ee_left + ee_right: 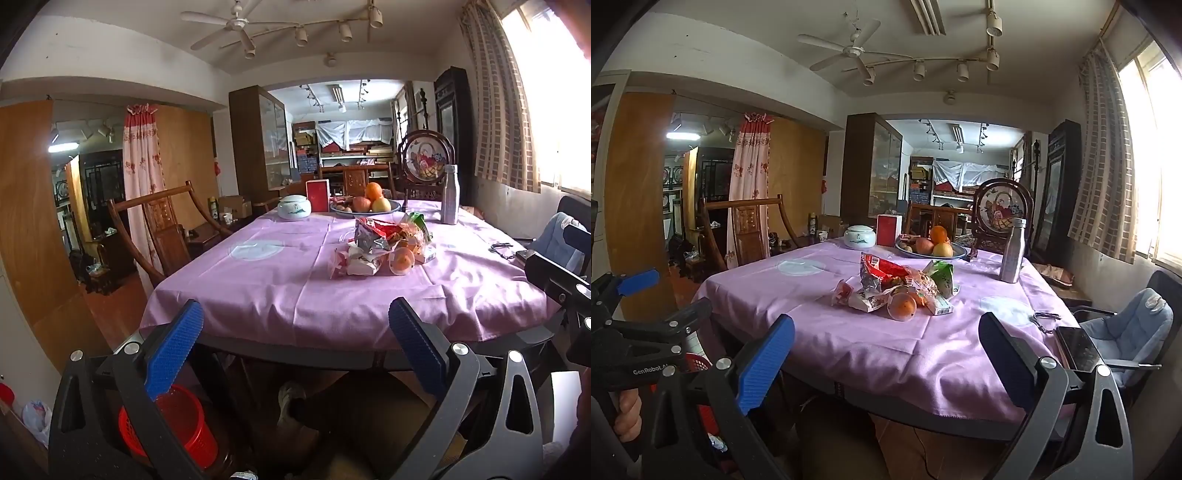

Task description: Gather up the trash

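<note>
We start at the left. Our left gripper [295, 347] has its blue pads spread wide and holds nothing. It hangs just in front of the near edge of the worktop [258, 295]. Down at 7 o'clock from it, on the floor, stands a red basket [173, 424], which we guess is where the trash goes.

The trash pile [384, 245] lies on the pink cloth, up at 1 o'clock from the left gripper and well apart from it. It is crinkly wrappers, small boxes and an orange in clear wrap, spread longer side to side than front to back.

Now the right. Our right gripper [886, 354] is wide too and empty. From here the trash pile [897, 291] sits almost straight ahead at 12 o'clock. So we think the right gripper has the straighter reach, and the left one is nearer the basket.
</note>
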A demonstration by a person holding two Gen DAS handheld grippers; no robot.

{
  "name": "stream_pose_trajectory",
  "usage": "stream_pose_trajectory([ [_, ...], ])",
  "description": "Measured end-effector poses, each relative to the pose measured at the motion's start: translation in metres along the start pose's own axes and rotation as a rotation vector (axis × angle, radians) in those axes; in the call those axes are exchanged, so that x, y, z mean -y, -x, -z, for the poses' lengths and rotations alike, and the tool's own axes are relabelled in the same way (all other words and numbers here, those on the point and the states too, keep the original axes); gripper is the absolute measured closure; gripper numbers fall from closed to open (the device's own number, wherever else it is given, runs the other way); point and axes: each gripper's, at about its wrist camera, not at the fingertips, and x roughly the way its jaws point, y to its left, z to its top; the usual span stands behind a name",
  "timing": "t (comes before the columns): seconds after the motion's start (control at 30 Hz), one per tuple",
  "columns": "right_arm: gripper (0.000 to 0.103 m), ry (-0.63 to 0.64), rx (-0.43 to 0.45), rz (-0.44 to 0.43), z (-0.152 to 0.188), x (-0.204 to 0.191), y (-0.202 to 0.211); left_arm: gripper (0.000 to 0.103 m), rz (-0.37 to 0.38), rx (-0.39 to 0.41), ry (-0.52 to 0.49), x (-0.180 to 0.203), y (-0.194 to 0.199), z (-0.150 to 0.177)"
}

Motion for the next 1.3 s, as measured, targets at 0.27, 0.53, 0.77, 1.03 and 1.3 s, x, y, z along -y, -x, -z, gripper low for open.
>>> stream_pose_trajectory([
  [0.27, 0.006, -0.002, -0.007, -0.002, -0.002, 0.003, -0.002, 0.006, 0.001, -0.001, 0.0, 0.0, 0.0, -0.001],
  [0.53, 0.006, -0.003, -0.012, -0.005, -0.005, 0.003, -0.002, 0.006, 0.001, -0.002, -0.001, 0.0, 0.0, 0.0],
  [0.77, 0.006, -0.006, -0.017, -0.005, -0.005, 0.002, 0.0, 0.006, 0.001, -0.002, 0.0, 0.0, 0.0, 0.0],
  [1.03, 0.006, -0.006, -0.017, -0.008, -0.007, -0.002, -0.002, 0.006, 0.0, -0.003, -0.001, 0.0, 0.0, 0.001],
  [1.3, 0.006, -0.01, -0.026, -0.009, -0.007, -0.003, -0.002, 0.006, 0.001, -0.005, 0.002, 0.0, 0.0, 0.002],
])
